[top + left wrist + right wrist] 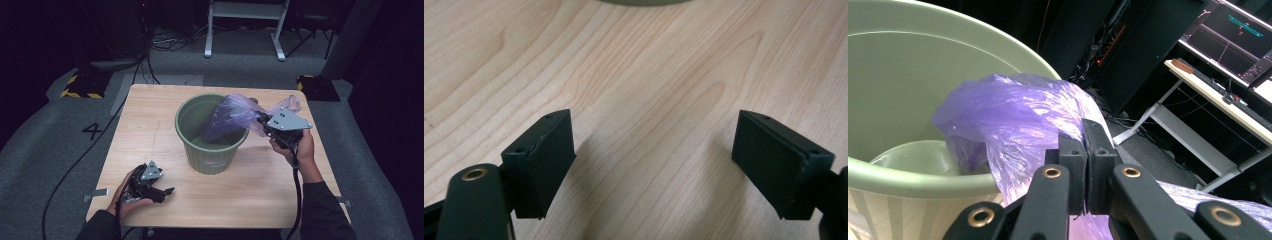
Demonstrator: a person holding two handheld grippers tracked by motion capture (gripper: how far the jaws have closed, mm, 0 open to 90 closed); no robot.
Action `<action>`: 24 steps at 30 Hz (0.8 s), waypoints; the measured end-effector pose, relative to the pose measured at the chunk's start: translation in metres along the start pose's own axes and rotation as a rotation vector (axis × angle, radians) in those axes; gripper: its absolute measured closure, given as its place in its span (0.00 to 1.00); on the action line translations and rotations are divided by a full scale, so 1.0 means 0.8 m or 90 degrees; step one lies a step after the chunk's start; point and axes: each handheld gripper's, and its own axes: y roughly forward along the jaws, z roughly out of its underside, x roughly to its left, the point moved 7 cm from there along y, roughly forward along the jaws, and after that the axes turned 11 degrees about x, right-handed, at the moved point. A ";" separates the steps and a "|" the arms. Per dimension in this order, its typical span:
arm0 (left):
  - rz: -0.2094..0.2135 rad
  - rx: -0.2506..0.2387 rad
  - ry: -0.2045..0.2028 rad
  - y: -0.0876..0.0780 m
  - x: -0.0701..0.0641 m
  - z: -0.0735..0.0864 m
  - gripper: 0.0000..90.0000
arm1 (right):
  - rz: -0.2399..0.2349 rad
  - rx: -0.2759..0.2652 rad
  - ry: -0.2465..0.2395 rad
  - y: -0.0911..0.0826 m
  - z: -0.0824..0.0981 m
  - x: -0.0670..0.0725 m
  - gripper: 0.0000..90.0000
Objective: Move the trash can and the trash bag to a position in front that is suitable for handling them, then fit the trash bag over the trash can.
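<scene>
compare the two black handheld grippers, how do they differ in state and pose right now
The left gripper has its jaws wide apart with nothing between them; the right gripper is shut on the thin purple plastic bag.
The left gripper sits low over the wooden table; the right gripper is raised at the rim of the green plastic bin.
Both are black, each held in one hand.

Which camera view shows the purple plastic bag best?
The high view: there the whole purple plastic bag shows, draped over the rim of the green bin with one end inside and the right gripper shut on it. The right gripper view gives a close look at the crumpled film at the jaws. The left gripper view looks down at the wooden table.
</scene>
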 end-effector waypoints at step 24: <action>-0.023 -0.107 -0.038 -0.053 0.010 -0.022 0.18 | -0.030 0.015 -0.046 0.010 -0.017 0.019 0.98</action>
